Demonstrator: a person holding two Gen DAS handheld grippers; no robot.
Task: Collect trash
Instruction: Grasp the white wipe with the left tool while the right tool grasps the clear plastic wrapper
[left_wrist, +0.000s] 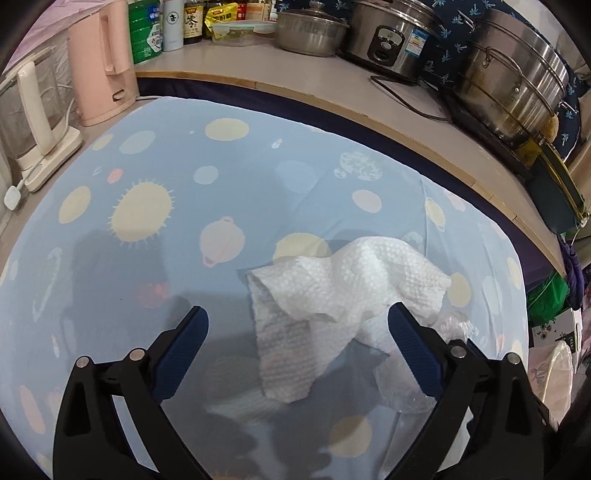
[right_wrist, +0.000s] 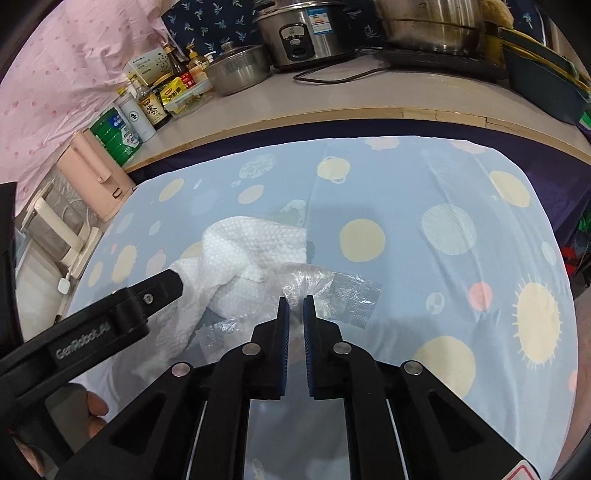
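Observation:
A crumpled white paper towel (left_wrist: 332, 291) lies on the blue planet-print cloth (left_wrist: 166, 229); it also shows in the right wrist view (right_wrist: 243, 254). A clear plastic bag (right_wrist: 325, 291) lies partly under the towel, and shows at the right finger in the left wrist view (left_wrist: 454, 328). My left gripper (left_wrist: 297, 325) is open, its jaws either side of the towel's near part. My right gripper (right_wrist: 295, 301) is shut on the clear plastic bag's bunched edge. The left gripper (right_wrist: 122, 314) reaches in from the left in the right wrist view.
A pink kettle (left_wrist: 99, 62) and a white appliance (left_wrist: 33, 122) stand at the cloth's left edge. Behind runs a counter with bottles (left_wrist: 192, 20), a lidded pot (left_wrist: 310, 31), a rice cooker (left_wrist: 391, 40) and a steel steamer pot (left_wrist: 513, 77). A cord (left_wrist: 410, 99) lies on the counter.

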